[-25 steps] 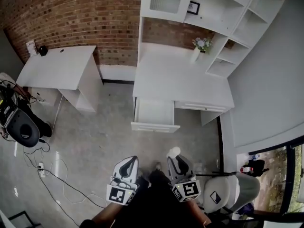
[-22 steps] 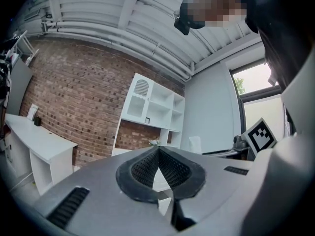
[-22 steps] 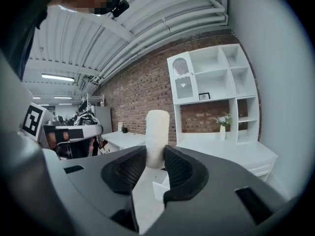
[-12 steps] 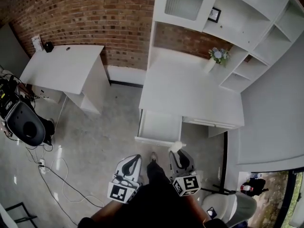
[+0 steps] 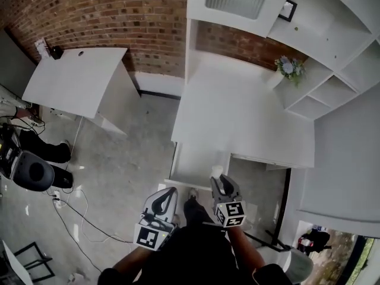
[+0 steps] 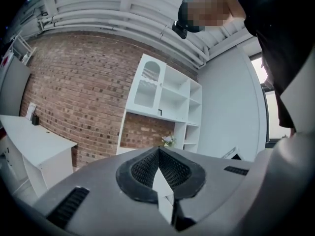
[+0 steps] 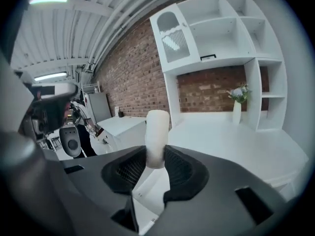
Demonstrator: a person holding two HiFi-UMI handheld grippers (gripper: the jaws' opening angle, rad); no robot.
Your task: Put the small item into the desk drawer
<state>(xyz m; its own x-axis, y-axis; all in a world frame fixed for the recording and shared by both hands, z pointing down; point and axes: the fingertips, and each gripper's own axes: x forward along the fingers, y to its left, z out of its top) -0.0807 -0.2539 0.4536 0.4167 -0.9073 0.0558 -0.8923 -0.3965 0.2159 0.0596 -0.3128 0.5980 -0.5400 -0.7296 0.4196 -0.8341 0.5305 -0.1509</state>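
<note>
A small white cylinder (image 7: 157, 136) stands upright between the pads of my right gripper (image 7: 156, 163), which is shut on it. In the head view that gripper (image 5: 219, 180) holds the white cylinder (image 5: 216, 171) just over the front edge of the open desk drawer (image 5: 196, 165). The drawer (image 7: 147, 186) shows below the right jaws, pulled out of the white desk (image 5: 237, 117). My left gripper (image 5: 166, 198) hangs beside it, lower left, over the floor. In its own view the left gripper (image 6: 158, 168) has its jaws pressed together with nothing between them.
A white shelf unit (image 5: 309, 34) with a flower vase (image 5: 288, 70) rises behind the desk. A second white table (image 5: 77, 79) stands left by the brick wall. Cables (image 5: 77, 218) and a dark round device (image 5: 32, 171) lie on the floor at left. The person's legs fill the bottom.
The view has closed in on the desk. My right gripper with the cylinder has come up to the drawer's front edge; the left gripper stays low beside it.
</note>
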